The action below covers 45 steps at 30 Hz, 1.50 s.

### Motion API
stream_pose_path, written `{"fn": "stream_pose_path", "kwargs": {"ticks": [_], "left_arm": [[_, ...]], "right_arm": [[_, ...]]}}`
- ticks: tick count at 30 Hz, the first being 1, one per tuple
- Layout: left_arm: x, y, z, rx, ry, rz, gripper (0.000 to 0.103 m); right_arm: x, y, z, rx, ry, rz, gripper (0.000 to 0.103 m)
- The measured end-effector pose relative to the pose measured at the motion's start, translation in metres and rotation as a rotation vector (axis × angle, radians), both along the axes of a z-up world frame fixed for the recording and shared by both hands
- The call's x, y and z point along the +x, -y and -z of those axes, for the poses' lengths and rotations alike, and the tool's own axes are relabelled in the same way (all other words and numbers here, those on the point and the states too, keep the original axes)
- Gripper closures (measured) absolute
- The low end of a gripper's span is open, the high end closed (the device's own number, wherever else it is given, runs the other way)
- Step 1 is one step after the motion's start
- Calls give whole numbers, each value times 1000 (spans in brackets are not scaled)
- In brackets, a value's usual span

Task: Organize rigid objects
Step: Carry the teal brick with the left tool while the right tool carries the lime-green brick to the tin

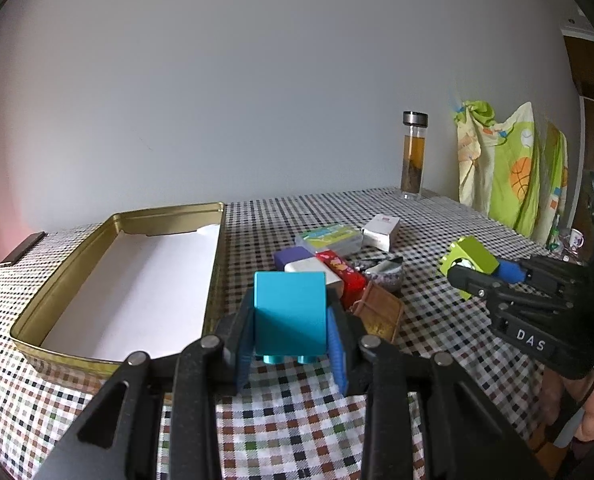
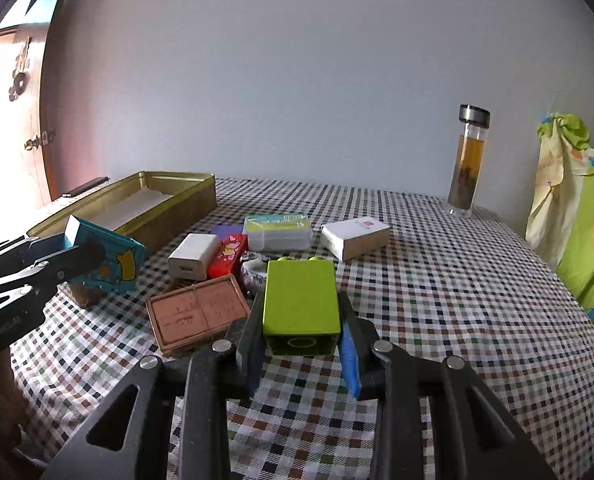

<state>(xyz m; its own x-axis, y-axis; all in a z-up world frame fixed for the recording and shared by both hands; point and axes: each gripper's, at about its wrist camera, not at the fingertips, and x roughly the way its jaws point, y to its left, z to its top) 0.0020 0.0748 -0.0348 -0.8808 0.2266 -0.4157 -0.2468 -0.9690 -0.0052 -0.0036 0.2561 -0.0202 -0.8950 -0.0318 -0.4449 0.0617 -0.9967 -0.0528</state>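
- Teal plastic, in the shape of a studded building block (image 1: 289,314), is clamped between the blue pads of the left gripper (image 1: 293,344); the jaws are closed on its two side faces and the block is held clear of the checked tablecloth (image 1: 297,432).
- A lime-green plastic building block (image 2: 301,300) is gripped in the same way by the right gripper (image 2: 303,350), its jaws pressed on both long sides, studs pointing away from the camera.
- The open gold-coloured metal tin with a white paper lining (image 1: 145,276) lies ahead and to the left of the left jaws, its near wall just beside the held teal block.
- Directly beyond the left jaws a cluster is seen: a white charger block (image 2: 193,256), a red printed box (image 2: 229,258), a brown embossed rectangular box (image 2: 197,314), a pale card pack (image 2: 277,232) and a white carton (image 2: 355,236).
- The step in hand is judged to be the carrying of both blocks to the tin.
- The teal block should be lifted over the tin's rim before being swung left, so that the wall is not struck.
- It should be lowered flat onto the lining, into a corner, and released only once it is seated.
- The green block is best held back until the left gripper is clear, so that a collision over the tin is avoided.
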Motion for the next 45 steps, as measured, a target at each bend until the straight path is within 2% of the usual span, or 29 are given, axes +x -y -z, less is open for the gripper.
{"fn": "stream_pose_path", "kwargs": {"ticks": [17,45], "left_arm": [[9,1,-3,3,-69,-8,73],[20,4,-7,8,-136,-18,72]], "right_arm": [[19,2,-6,13,-120,16,69],[36,1,-8,13,-233,23,69]]}}
